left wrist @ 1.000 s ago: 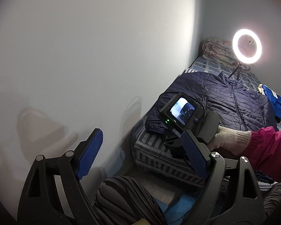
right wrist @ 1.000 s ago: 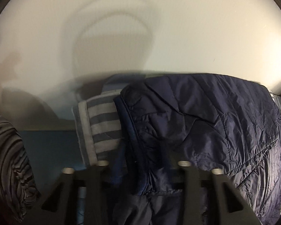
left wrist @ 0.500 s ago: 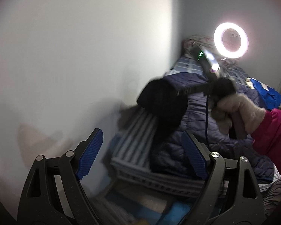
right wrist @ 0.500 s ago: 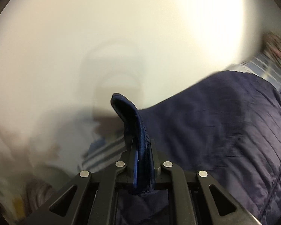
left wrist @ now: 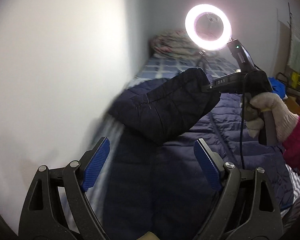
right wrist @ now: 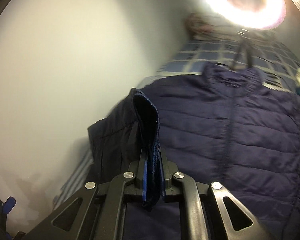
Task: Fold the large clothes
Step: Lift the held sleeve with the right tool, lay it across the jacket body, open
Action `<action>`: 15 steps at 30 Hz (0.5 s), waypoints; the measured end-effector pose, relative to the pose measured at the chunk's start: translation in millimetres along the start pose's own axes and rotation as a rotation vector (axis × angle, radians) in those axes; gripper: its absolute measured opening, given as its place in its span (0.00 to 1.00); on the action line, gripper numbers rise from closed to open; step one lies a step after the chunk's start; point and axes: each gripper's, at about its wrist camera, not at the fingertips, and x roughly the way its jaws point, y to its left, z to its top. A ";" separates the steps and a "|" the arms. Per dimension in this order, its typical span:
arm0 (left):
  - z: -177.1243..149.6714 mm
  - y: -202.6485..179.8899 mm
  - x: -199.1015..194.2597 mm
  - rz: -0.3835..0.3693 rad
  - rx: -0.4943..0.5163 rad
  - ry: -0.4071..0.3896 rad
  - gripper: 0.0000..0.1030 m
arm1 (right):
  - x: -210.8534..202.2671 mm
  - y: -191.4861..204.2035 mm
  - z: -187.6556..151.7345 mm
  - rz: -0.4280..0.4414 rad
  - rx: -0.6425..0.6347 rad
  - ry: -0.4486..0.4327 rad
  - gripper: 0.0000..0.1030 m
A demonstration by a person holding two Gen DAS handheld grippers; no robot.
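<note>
Sleeve pinched, lifted over jacket.
Right gripper (right wrist: 153, 172) clenched on navy puffer jacket's (right wrist: 240, 132) sleeve cuff (right wrist: 148, 120); left gripper (left wrist: 150, 165) jaws spread wide, holding nothing.

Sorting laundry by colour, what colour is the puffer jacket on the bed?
Dark navy blue puffer jacket, quilted; clearest in the right wrist view.

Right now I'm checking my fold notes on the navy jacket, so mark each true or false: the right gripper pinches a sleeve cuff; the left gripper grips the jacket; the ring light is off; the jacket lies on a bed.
1. The right gripper pinches a sleeve cuff. True.
2. The left gripper grips the jacket. False: it is open, holding nothing.
3. The ring light is off. False: it glows brightly.
4. The jacket lies on a bed. True.
</note>
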 end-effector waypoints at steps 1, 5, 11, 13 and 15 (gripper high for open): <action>0.8 -4.1 10.0 -0.018 0.001 0.011 0.86 | 2.5 -12.6 0.7 -0.020 0.011 -0.004 0.07; -4.2 -17.1 52.2 -0.075 0.001 0.051 0.86 | -13.9 -43.6 4.9 -0.092 0.028 -0.020 0.07; -26.0 -16.6 77.9 -0.071 -0.012 0.123 0.86 | -28.1 -94.5 12.2 -0.187 0.034 -0.068 0.07; -25.7 -14.8 76.4 -0.050 -0.010 0.104 0.86 | -34.9 -114.4 9.7 -0.209 0.070 -0.100 0.07; -23.8 -13.9 75.8 -0.035 -0.015 0.092 0.86 | -34.2 -132.8 3.3 -0.229 0.123 -0.115 0.07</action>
